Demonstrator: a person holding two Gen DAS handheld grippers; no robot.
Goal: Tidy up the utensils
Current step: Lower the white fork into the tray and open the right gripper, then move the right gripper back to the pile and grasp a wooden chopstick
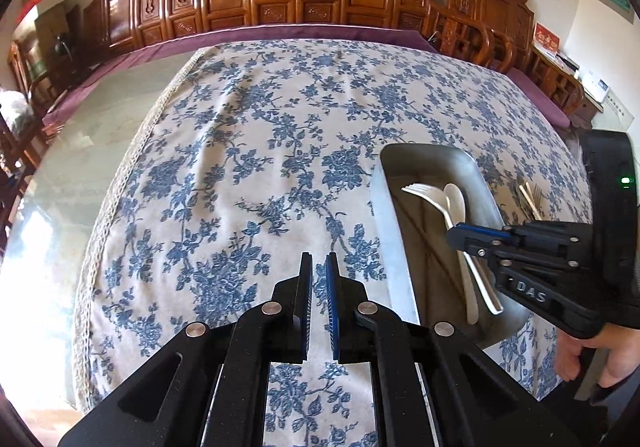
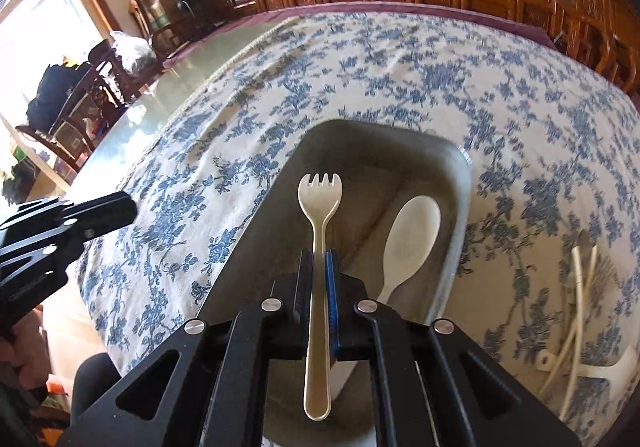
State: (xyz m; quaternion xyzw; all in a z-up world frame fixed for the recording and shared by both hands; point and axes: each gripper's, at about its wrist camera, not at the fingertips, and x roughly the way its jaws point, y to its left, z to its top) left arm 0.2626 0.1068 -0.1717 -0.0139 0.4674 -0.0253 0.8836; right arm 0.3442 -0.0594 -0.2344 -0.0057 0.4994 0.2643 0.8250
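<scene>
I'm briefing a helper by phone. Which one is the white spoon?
Find the grey tray on the blue-flowered cloth. The spoon lies inside it, right of the fork held in the right gripper; it has a smooth oval bowl, no tines.

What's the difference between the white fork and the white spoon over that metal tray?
The fork is clamped by its handle in the right gripper above the tray; the spoon lies loose inside the tray. The fork ends in short tines; the spoon ends in a smooth oval bowl. Both look like the same cream-white plastic and point the same way.
</scene>
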